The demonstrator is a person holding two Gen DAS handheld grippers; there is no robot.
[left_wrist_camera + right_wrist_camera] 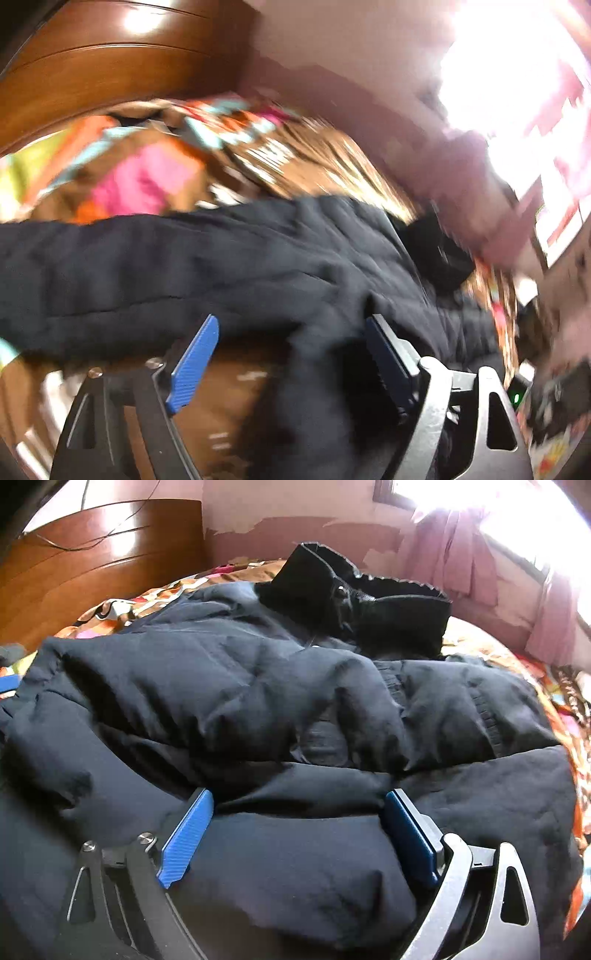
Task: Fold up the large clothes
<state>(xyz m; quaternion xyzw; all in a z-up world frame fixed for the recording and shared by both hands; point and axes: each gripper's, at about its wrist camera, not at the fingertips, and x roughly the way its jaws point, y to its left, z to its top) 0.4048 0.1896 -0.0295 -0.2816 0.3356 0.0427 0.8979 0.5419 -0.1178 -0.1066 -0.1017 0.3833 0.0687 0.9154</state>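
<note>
A large dark navy padded jacket [258,686] lies crumpled on a bed, its black knit collar [354,598] standing up at the far end. My right gripper [299,805] is open, its blue fingers [188,830] resting low over the jacket's near folds, with fabric between them. In the blurred left wrist view the jacket [221,266] stretches across the middle. My left gripper [291,328] is open at the jacket's near edge, with a fold of dark fabric hanging between the blue fingers [194,362].
A colourful patterned bedspread [122,605] covers the bed. A wooden headboard [92,554] stands at the far left. A pink wall and pink curtains [480,565] by a bright window are at the far right.
</note>
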